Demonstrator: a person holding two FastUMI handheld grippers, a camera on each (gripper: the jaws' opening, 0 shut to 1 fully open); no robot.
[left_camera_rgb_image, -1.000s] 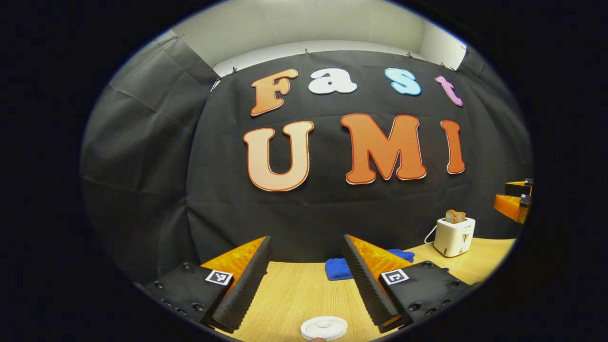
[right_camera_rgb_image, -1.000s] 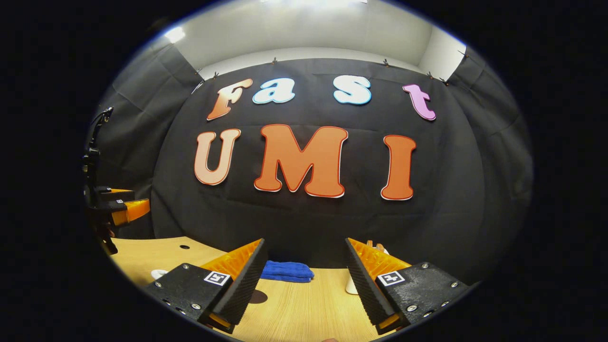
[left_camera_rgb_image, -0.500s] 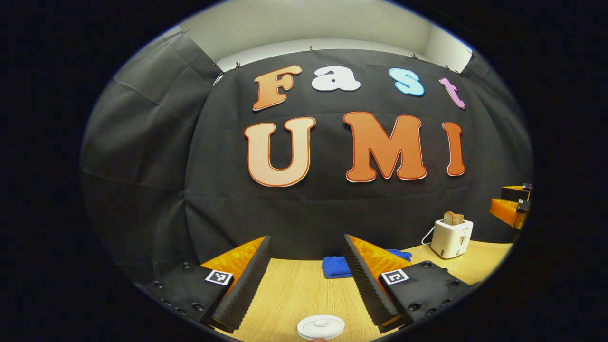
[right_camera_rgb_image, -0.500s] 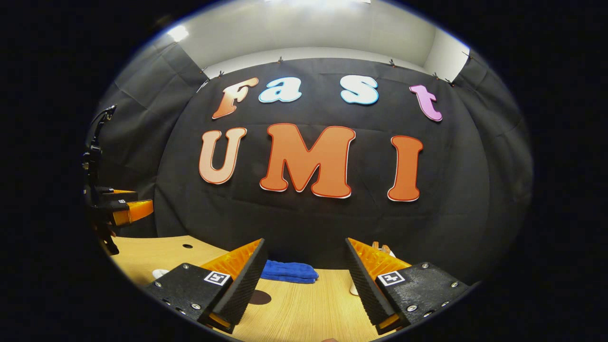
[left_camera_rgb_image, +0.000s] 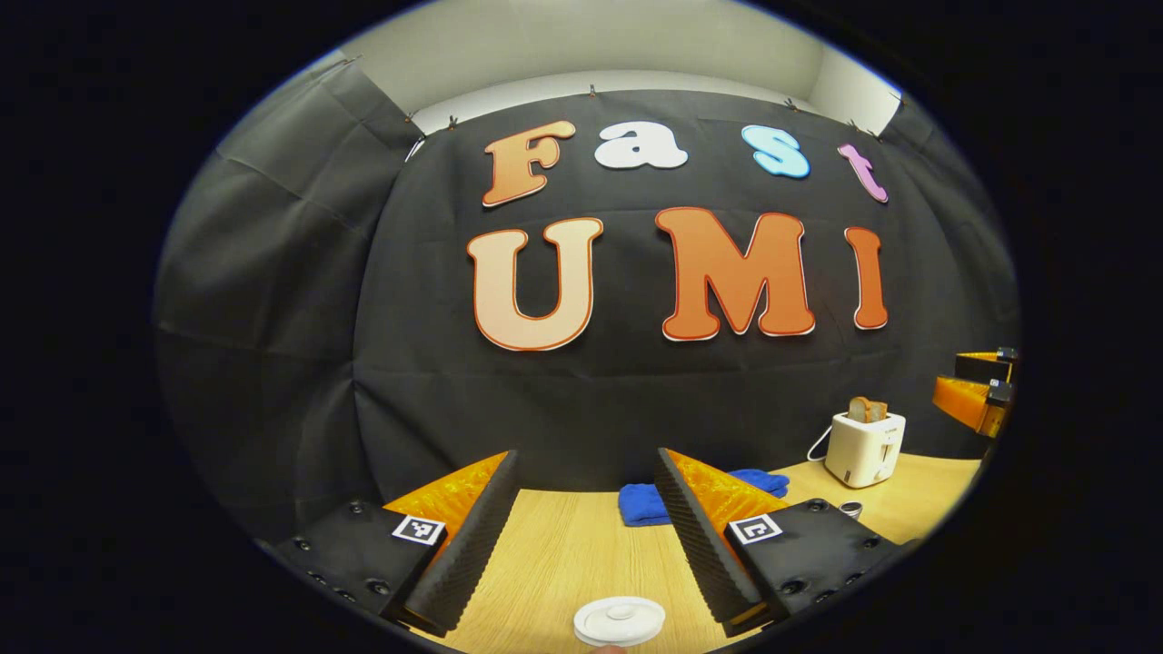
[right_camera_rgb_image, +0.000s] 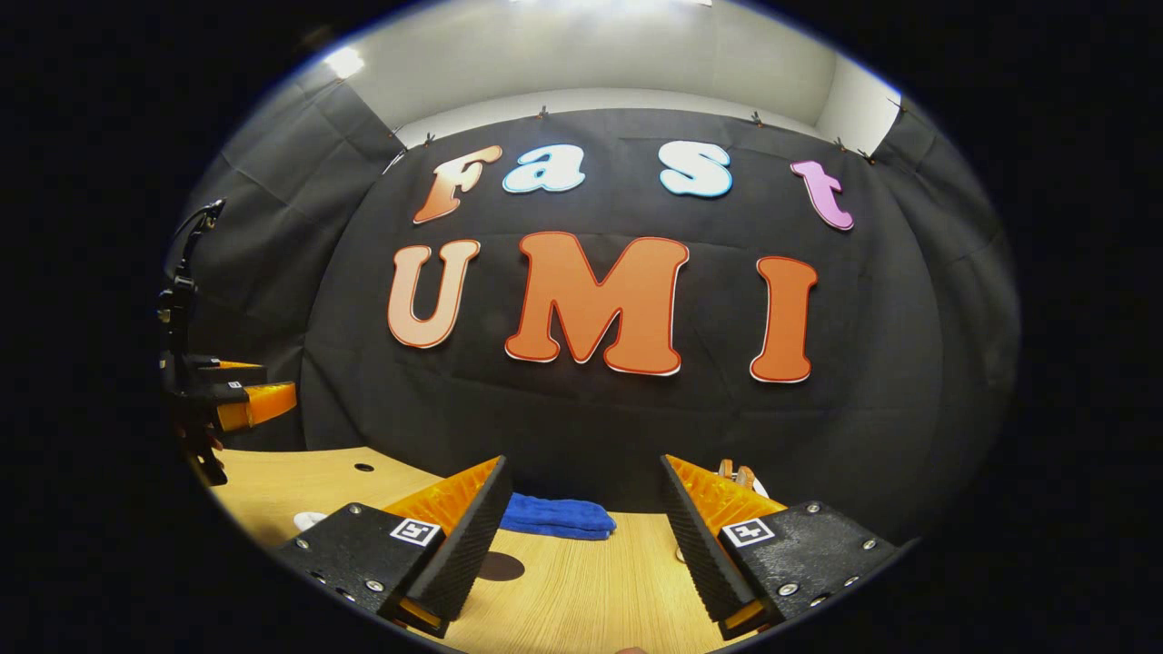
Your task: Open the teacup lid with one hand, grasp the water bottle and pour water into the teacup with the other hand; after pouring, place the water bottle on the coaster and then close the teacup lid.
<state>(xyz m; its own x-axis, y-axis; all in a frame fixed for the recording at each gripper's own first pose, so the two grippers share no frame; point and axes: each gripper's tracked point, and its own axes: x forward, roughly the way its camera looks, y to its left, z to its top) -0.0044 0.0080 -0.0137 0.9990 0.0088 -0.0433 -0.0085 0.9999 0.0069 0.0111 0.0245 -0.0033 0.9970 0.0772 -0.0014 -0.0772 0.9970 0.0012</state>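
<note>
The fingers of the left gripper (left_camera_rgb_image: 586, 536) stand wide apart with nothing between them, held above the wooden table (left_camera_rgb_image: 563, 554), and the white teacup lid (left_camera_rgb_image: 619, 621) lies low in the left gripper view, ahead of and below the gap between the fingers, slightly toward the right finger. The lid is round with a small knob at its middle, so it has no long axis to line up with; the coming move, as I judge it, turns on dropping down and forward until the knob sits between the fingers. The right gripper (right_camera_rgb_image: 581, 536) is likewise spread and empty, facing a dark round coaster (right_camera_rgb_image: 501, 567) just beside its left finger and a blue cloth (right_camera_rgb_image: 554, 516) farther back. The left gripper is clearly the nearer one to the lid.
</note>
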